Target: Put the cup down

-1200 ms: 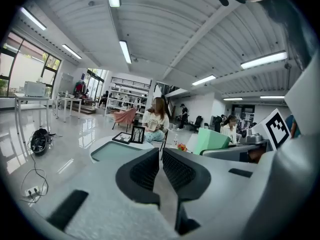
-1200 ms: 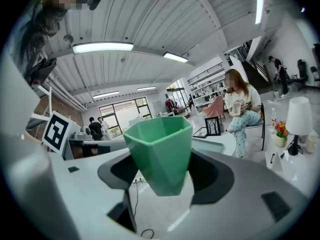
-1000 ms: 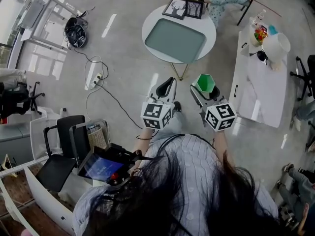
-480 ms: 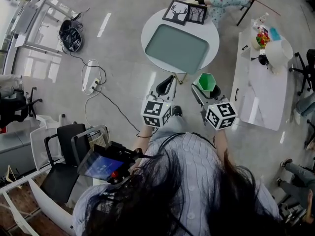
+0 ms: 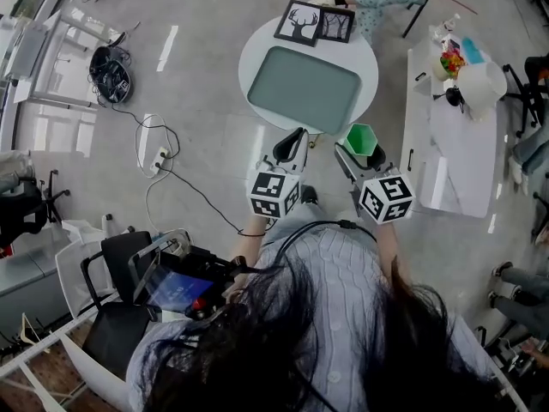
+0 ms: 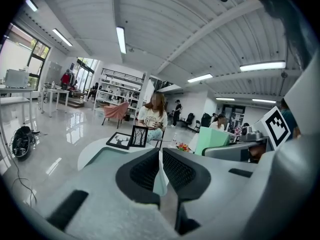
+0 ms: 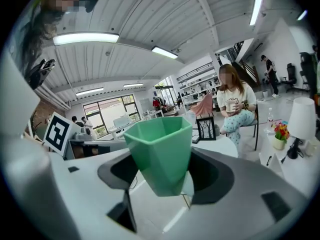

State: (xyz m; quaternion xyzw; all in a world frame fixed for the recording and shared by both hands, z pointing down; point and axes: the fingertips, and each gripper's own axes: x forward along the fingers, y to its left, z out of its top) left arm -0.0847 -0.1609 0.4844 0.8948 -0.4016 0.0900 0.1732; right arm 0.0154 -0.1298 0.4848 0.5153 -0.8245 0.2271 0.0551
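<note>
Right gripper (image 5: 361,150) is clamped on the green cup (image 5: 361,138), and from the head view the cup hangs in the air just short of the round table (image 5: 257,48), over the floor. That view cannot show the grip itself; the right gripper view can: right gripper (image 7: 162,178) has both jaws pressed against the lower half of the faceted cup (image 7: 160,149), which stands upright, mouth up. Left gripper (image 5: 292,142) sits just beside its partner, level with it. Its own camera shows the left gripper (image 6: 161,168) closed to a thin sliver with nothing between the jaws, and the cup (image 6: 214,141) is in sight off to its right. Ahead of both tongs, only the head view lays out the grey-green tray (image 5: 304,88) flat on the table, with two framed pictures (image 5: 298,21) at the far edge. The gripper views add a seated person (image 7: 232,108) beyond the table.
</note>
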